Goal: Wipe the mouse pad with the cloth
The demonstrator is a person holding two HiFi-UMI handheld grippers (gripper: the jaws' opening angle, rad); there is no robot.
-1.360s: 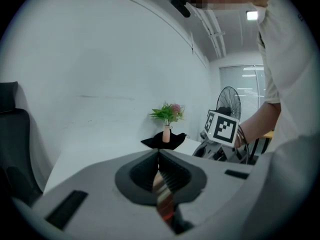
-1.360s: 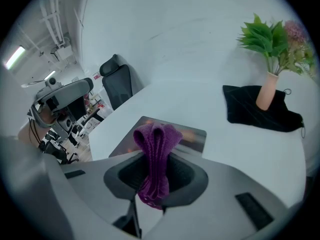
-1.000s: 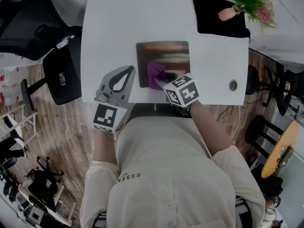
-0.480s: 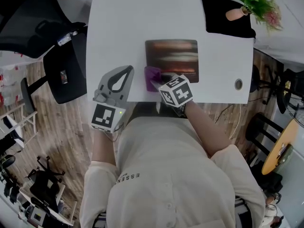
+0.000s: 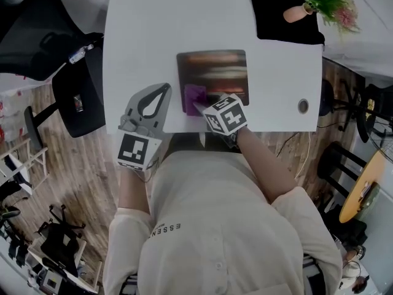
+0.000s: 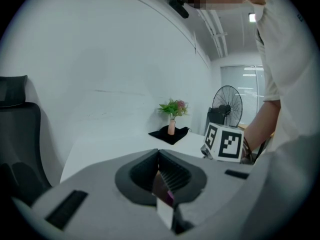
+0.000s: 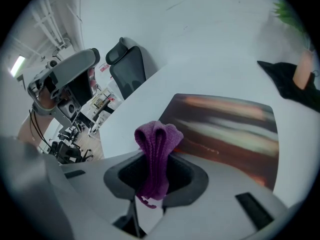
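A dark mouse pad (image 5: pixel 215 69) with orange streaks lies on the white table (image 5: pixel 153 29). My right gripper (image 5: pixel 199 107) is shut on a bunched purple cloth (image 5: pixel 194 96), which rests on the pad's near left corner. In the right gripper view the cloth (image 7: pixel 157 139) stands up from between the jaws of the right gripper (image 7: pixel 156 156), with the mouse pad (image 7: pixel 225 124) beyond it. My left gripper (image 5: pixel 164 88) rests on the table left of the pad, shut and holding nothing. In its own view the left gripper (image 6: pixel 159 154) shows its jaws together.
A black mat (image 5: pixel 282 17) with a small vase of flowers (image 5: pixel 293 14) sits at the table's far right corner. A round cable port (image 5: pixel 303 106) is near the right front edge. A black office chair (image 5: pixel 73 91) stands left of the table.
My right gripper slid the cloth left along the pad's near edge to its left side, then slightly back. The left gripper stayed put.
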